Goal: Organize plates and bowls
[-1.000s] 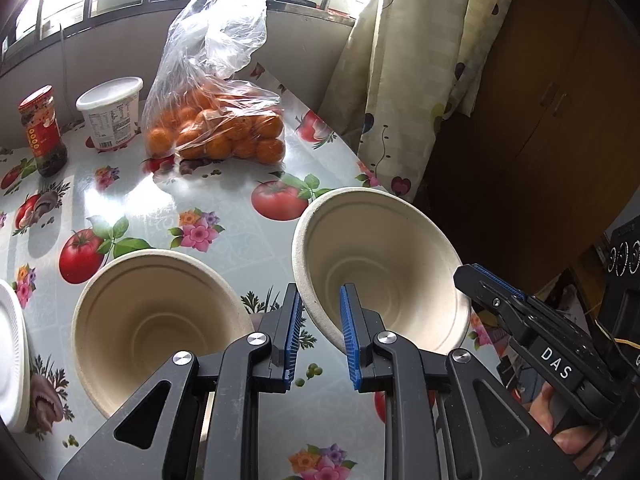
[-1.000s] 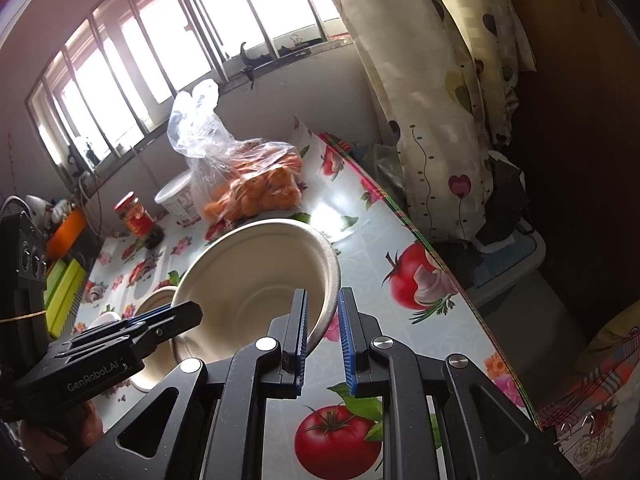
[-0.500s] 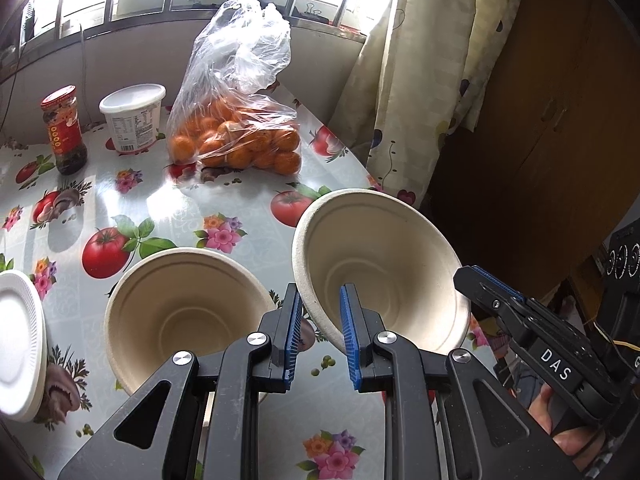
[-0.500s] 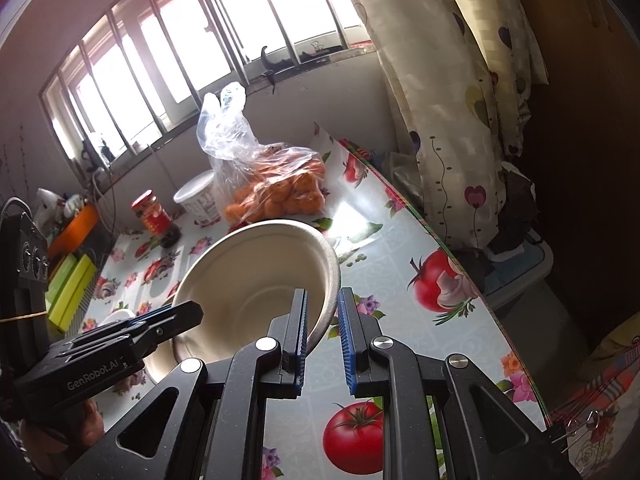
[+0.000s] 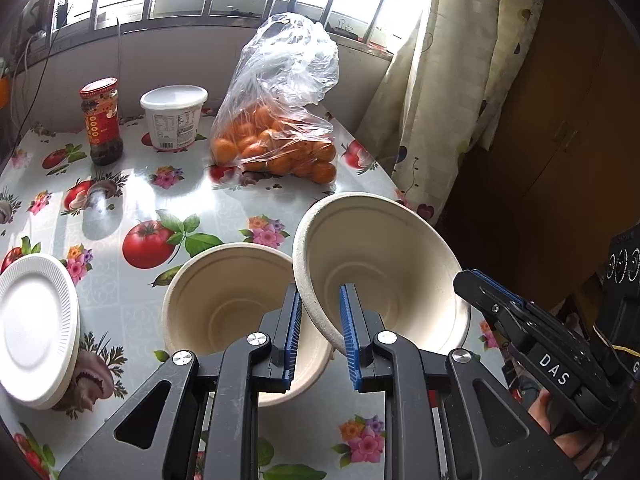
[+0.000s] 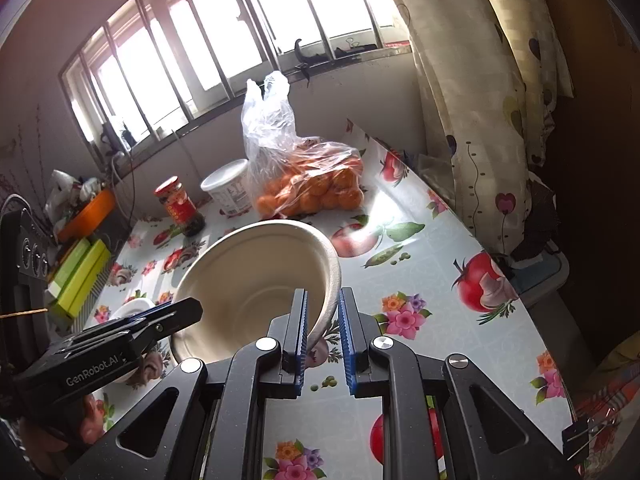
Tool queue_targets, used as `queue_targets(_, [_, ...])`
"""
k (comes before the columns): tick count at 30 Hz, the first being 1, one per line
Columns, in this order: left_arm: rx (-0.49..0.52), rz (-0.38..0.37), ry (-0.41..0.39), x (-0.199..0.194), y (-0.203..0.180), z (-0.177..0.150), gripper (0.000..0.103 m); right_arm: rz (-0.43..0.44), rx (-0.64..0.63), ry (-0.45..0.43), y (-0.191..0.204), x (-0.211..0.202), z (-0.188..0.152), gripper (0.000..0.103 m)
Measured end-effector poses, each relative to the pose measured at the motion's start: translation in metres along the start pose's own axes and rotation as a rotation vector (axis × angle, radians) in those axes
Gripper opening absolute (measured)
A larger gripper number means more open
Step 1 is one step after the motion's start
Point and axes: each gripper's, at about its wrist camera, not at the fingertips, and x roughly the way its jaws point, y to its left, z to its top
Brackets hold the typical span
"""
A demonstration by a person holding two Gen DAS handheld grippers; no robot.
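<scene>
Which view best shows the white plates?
Left wrist: the white plates lie in plain sight at the table's left edge. Right wrist catches only a white sliver behind the left gripper.

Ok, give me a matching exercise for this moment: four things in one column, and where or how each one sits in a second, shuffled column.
Things:
1. tilted bowl
2. second bowl
3. white plate
4. bag of oranges

Places or states:
A. at the far end of the table, beside the white tub
B. upright on the table, partly behind one finger of the gripper
C. lifted, its rim between the fingers of the left gripper
D. on the table at the left edge of the left wrist view

Pairs: 1-C, 2-B, 3-D, 4-A.
</scene>
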Motion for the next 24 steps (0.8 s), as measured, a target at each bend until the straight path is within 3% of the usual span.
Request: queue_targets(24, [-0.098,0.067,-0.004,-0.013,0.060,-0.010,0.021,0.066,-0.059,0.066,0.052,0.036,-0.011,0.015])
